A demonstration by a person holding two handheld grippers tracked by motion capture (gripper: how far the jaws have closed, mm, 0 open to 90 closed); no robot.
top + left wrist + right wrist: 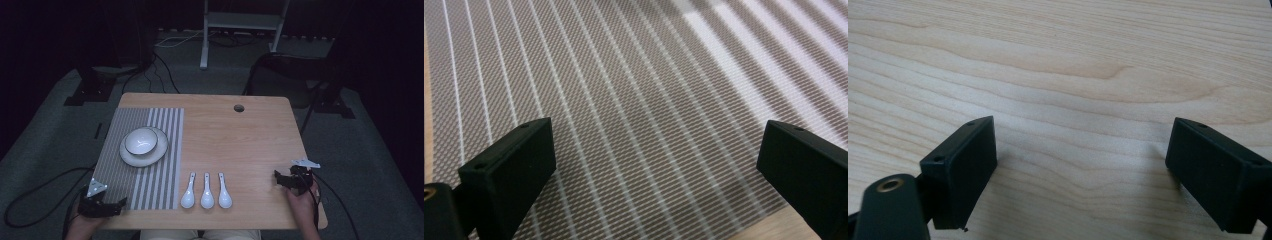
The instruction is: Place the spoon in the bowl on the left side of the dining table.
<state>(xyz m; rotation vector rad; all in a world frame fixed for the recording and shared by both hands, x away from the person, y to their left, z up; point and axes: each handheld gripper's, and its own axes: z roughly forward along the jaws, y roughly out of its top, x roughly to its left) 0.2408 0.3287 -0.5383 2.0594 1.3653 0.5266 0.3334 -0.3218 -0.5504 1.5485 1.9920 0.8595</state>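
A white bowl point(140, 140) sits on a white plate point(145, 156) on a grey striped placemat point(125, 180) at the table's left. Three white spoons point(206, 191) lie side by side near the front edge, bowls toward me. My left gripper point(107, 206) rests open at the placemat's near left corner; in the left gripper view point(654, 160) its jaws stand wide apart over the woven mat point(624, 75). My right gripper point(287, 180) rests open at the front right; in the right gripper view point(1083, 165) nothing but bare wood lies between its jaws.
The wooden table point(250, 140) has a round cable hole point(239, 108) near its far edge. Cables trail on the carpet at both sides. A white stand point(240, 25) and dark equipment legs stand beyond the table.
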